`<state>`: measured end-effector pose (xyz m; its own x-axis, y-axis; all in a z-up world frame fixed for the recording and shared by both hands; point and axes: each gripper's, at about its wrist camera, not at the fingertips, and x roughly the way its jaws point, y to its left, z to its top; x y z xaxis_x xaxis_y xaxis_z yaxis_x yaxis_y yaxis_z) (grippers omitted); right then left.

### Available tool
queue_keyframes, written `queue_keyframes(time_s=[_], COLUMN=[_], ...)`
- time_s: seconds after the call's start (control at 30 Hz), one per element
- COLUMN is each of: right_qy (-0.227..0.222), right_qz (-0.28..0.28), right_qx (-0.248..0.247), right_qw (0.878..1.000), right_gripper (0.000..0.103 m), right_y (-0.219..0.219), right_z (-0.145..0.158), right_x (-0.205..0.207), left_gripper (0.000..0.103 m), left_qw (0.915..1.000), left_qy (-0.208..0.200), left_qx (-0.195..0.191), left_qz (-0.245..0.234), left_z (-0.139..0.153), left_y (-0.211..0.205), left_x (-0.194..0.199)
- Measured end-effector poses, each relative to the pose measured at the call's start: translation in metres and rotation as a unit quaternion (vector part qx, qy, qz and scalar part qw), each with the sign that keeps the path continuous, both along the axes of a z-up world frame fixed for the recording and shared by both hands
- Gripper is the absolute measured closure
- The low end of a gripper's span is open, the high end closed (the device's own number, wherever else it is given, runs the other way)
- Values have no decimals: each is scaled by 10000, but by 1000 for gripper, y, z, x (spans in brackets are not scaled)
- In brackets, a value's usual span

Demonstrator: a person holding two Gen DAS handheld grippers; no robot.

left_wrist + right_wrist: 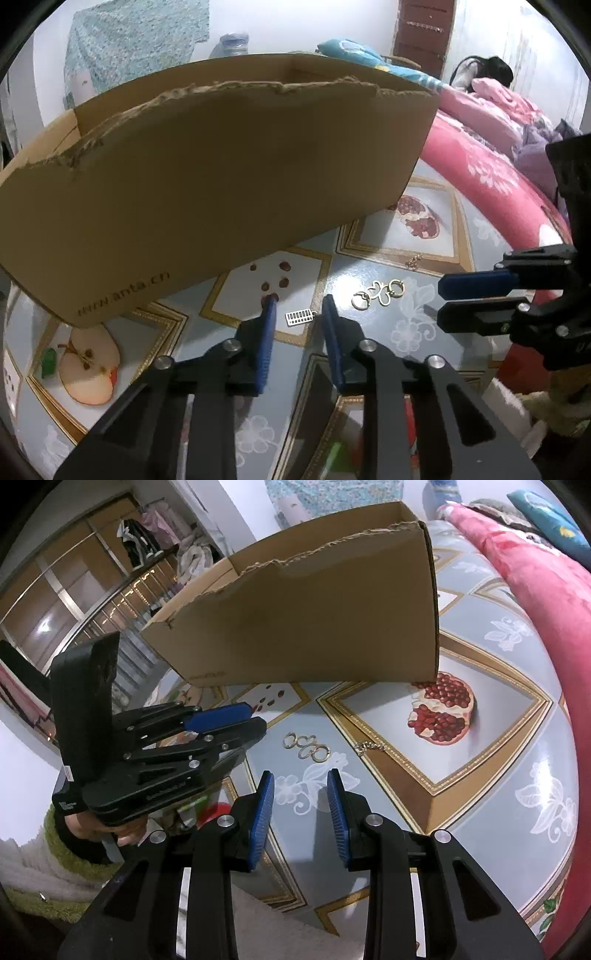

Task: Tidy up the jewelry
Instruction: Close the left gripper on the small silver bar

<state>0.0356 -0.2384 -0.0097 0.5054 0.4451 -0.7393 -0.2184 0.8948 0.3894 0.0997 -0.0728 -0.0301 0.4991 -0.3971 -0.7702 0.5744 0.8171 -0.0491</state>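
Note:
A small silver rectangular pendant (301, 317) lies flat on the printed tablecloth (424, 332), right between the tips of my left gripper (299, 302). The blue pads stand a little off each end of it, so this gripper is open. To its right sits a cluster of gold rings (376, 293) (306, 747), and beyond that a short gold chain (413, 261) (369, 746). My right gripper (301, 775) (441, 301) hovers open and empty, just short of the rings. Seen from the right wrist, the left gripper (258, 718) hides the pendant.
A torn-edged cardboard box (221, 166) (314, 609) stands close behind the jewelry. A pink quilted bed (498, 166) borders the table on the right. A hand (122, 830) holds the left gripper near the table's edge, over a green rug (55, 867).

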Motion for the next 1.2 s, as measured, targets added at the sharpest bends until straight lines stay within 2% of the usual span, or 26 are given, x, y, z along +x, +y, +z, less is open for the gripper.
queue_keyframes(time_s=[0.1,0.27,0.33,0.73,0.87,0.93,0.97,1.0,1.1,1.2], right_qy=[12,21,17,-16,14,7,2,-1,6,17], right_qz=[-26,-59,-67,-91,-96,-81,-75,-72,-78,-93], right_qx=[19,47,55,50,92,94,87,84,87,99], right_qw=[10000,10000,10000,9999,9999,9999,9999,9999,9999,9999], right_gripper=[74,75,75,75,75,75,75,75,75,75], right_y=[1,-2,-3,-8,-9,-10,-9,-9,-9,-10], right_z=[-2,-3,-2,3,3,3,3,3,3,3], right_x=[1,1,1,-5,-4,-3,-3,-3,-3,-2], left_gripper=[90,92,102,103,95,84,74,68,68,68], left_qw=[9997,9992,9993,9996,9999,9999,9999,9999,9999,9994], left_qy=[-69,-152,-134,-65,84,130,124,105,95,-110], left_qx=[194,317,287,139,89,24,12,3,114,318], left_qz=[-104,-200,-199,-244,-72,-10,4,10,-37,-86], left_z=[0,-1,-1,5,4,5,5,5,1,-1], left_y=[-7,-12,-13,-11,-7,-5,-4,-4,-10,-17], left_x=[-3,-11,-13,-26,-20,-18,-17,-17,-16,-18])
